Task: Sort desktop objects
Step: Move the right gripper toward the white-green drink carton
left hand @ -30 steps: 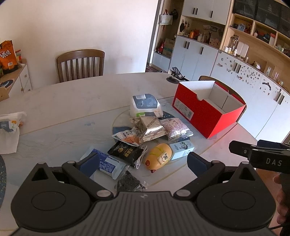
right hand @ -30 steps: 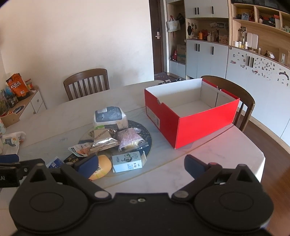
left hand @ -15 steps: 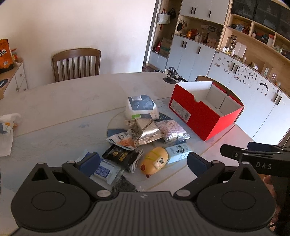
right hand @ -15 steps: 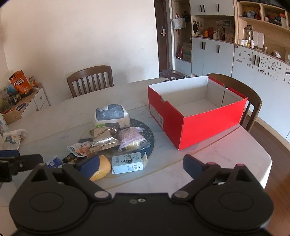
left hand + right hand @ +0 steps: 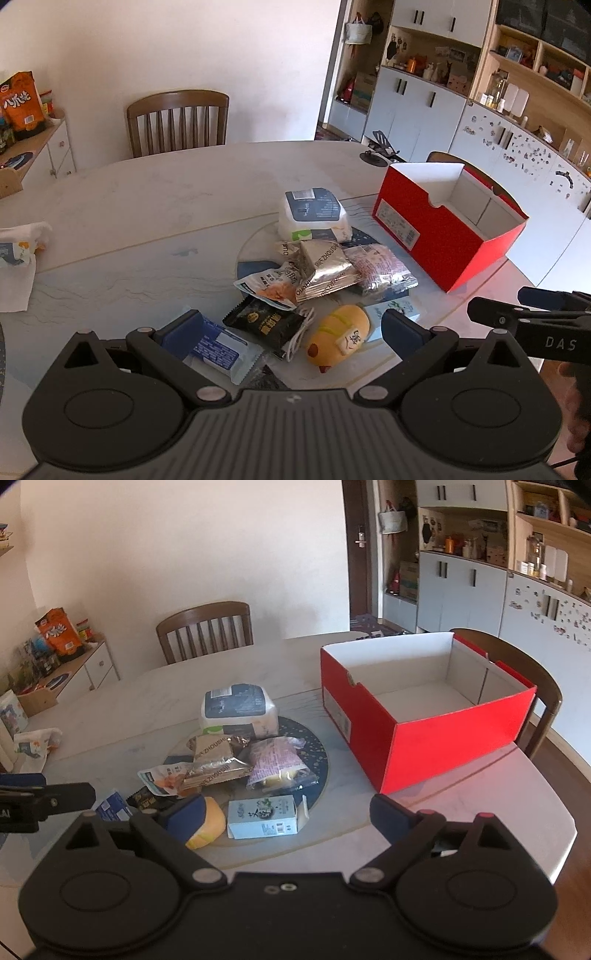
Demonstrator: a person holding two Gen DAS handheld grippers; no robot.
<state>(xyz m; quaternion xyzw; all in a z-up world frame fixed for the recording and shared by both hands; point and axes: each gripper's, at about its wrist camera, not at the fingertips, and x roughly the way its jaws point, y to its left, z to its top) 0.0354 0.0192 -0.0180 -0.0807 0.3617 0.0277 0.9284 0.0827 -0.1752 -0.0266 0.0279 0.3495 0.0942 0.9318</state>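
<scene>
Right wrist, red box open-topped, table edge near

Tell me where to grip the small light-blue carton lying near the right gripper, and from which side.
Grip the light-blue carton across its short width, pads on the two long flat faces, coming down from above with the right gripper, which is open. It lies flat on its side, and its near side looks clear. Avoid the open end flap on its right, which would probably fold.

L gripper fingers wide apart, empty; R gripper same, level w/ L.
</scene>
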